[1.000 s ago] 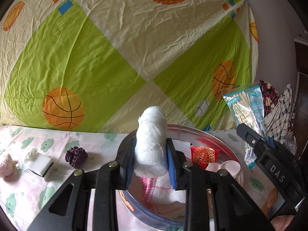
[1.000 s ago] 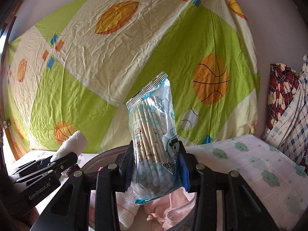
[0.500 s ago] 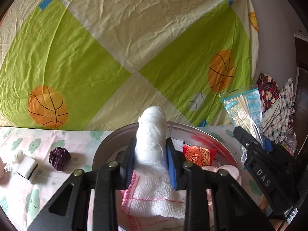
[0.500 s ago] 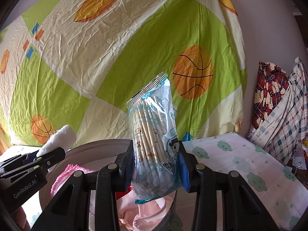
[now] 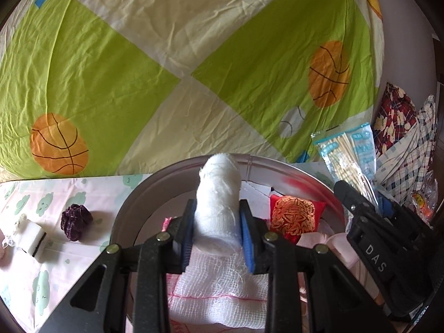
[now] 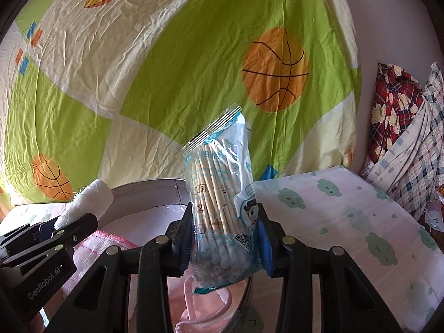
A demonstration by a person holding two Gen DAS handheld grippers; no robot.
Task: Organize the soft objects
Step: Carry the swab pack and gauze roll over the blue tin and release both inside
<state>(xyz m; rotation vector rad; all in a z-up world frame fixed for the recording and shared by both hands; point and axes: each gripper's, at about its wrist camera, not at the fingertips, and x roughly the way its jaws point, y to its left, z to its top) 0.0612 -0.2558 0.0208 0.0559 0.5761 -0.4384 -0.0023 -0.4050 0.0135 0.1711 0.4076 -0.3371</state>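
Claws loaded above basin

Left claw clamps the upright gauze roll; right claw clamps the upright cotton swab packet. Both hang over the metal basin, directly below; left sits deeper inside.

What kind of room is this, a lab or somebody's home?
Most likely a home, perhaps a bedroom: a basketball-print bedsheet hangs as a backdrop, a cloud-print cloth covers the surface, and plaid clothes are piled alongside.

Black fingers, blue pads.
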